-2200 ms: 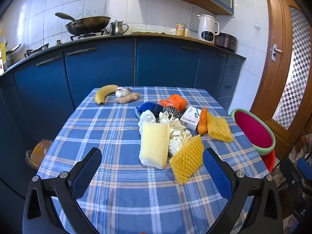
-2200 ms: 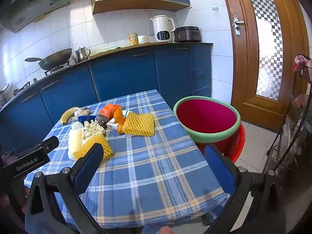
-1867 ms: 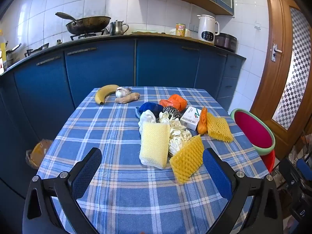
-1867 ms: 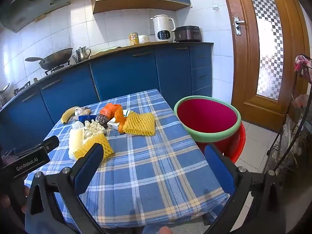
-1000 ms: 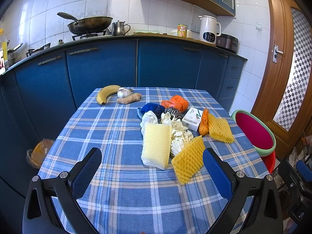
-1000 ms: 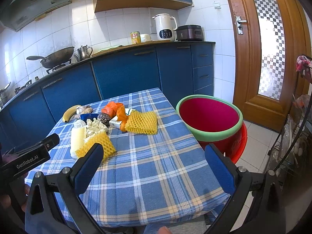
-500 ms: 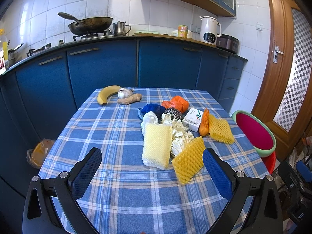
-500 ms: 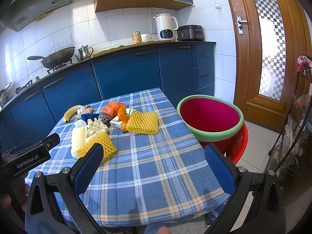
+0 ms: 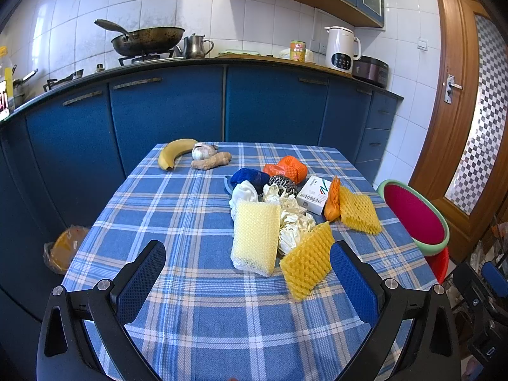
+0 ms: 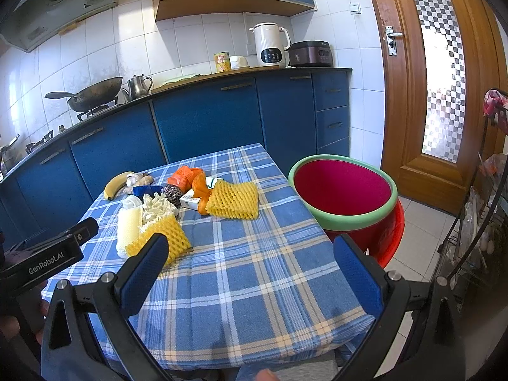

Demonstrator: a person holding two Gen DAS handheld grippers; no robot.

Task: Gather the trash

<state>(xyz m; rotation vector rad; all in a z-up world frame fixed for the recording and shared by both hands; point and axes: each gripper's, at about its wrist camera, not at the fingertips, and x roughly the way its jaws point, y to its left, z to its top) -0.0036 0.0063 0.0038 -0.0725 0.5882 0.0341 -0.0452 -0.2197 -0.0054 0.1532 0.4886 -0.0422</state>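
Now both grippers, left & right, gape empty; pale foam net lies lengthwise, pointing away.

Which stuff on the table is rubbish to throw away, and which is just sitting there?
Probably rubbish: yellow foam nets, pale foam net, crumpled paper, orange bag, small box. It goes in the red bin.

Probably just sitting there: banana, garlic, ginger.

Three foam fruit nets lie on the table: two yellow, one pale. One banana, one garlic bulb, one ginger root, one small box.
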